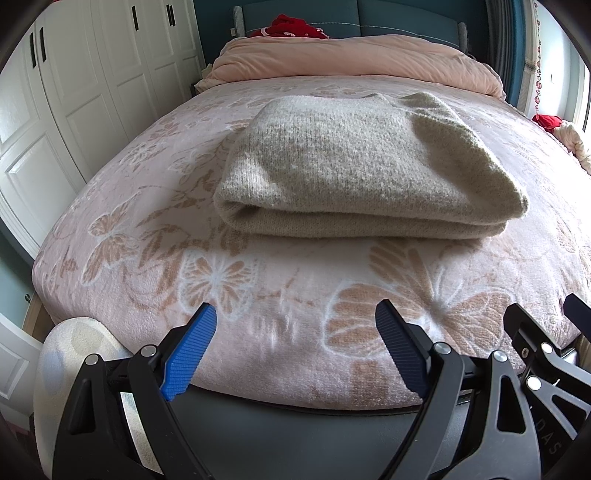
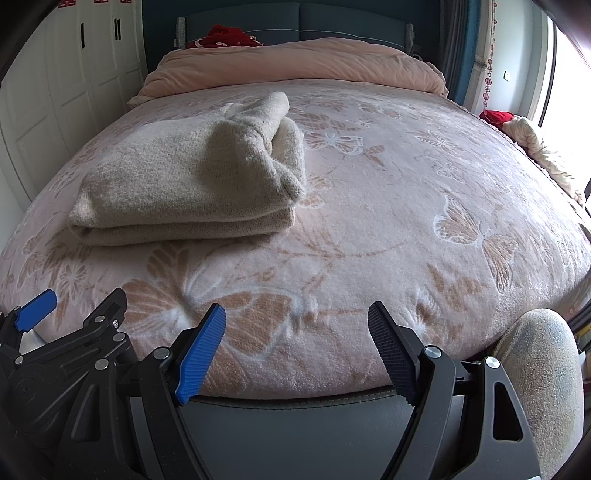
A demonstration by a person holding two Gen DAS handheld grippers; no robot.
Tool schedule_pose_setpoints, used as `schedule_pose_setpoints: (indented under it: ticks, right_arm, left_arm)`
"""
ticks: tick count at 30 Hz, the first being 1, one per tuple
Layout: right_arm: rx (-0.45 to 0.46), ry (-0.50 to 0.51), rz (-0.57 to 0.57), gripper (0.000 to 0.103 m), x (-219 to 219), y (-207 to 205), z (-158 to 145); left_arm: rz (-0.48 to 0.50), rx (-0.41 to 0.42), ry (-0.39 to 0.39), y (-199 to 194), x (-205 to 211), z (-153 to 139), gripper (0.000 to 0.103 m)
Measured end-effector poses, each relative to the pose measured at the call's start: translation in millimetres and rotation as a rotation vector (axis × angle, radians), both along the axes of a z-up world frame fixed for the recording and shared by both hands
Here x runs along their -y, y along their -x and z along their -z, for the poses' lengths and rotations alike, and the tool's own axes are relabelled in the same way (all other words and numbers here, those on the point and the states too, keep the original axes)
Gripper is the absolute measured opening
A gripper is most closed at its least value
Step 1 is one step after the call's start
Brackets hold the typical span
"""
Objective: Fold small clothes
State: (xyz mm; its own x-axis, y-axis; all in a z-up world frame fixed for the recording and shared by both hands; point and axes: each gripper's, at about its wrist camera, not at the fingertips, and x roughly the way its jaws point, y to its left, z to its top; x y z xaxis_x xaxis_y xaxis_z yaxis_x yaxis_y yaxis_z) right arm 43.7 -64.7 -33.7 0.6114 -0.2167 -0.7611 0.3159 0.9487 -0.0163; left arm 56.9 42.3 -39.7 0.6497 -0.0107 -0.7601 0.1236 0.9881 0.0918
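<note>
Bedroom, butterfly-patterned blanket (image 1: 147, 229): the beige knit sweater (image 1: 347, 166) lay mid-bed, already folded into a neat stack. My left gripper (image 1: 295, 347) and right gripper (image 2: 295, 347) stood wide, empty; folding looked finished.

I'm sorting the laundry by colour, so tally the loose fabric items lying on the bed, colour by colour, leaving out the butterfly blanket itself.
Beige: 1, the folded sweater
Pink: 1, the bunched duvet at the head of the bed
Red: 2, one cloth by the headboard, one at the right edge
Cream: 1, the crumpled cloth at the right edge
Total: 5
</note>
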Motion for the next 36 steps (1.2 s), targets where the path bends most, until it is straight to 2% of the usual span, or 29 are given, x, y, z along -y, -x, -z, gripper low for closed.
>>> schedule_pose_setpoints:
  ticks: [20, 30, 36]
  right_arm:
    - [0.008, -0.013, 0.006, 0.079, -1.7, -2.2, -0.9]
    - [0.034, -0.021, 0.018, 0.079, -0.7, 1.6, -5.1]
    - [0.022, -0.017, 0.016, 0.079, -1.6, 0.4, -4.7]
  left_arm:
    - [-0.006, 0.005, -0.014, -3.1, -1.0, -2.4, 0.087]
    - [-0.002, 0.057, 0.011, 1.2, -2.1, -9.9, 0.086]
    - [-0.001, 0.041, 0.001, -0.7, 1.5, -9.2, 0.086]
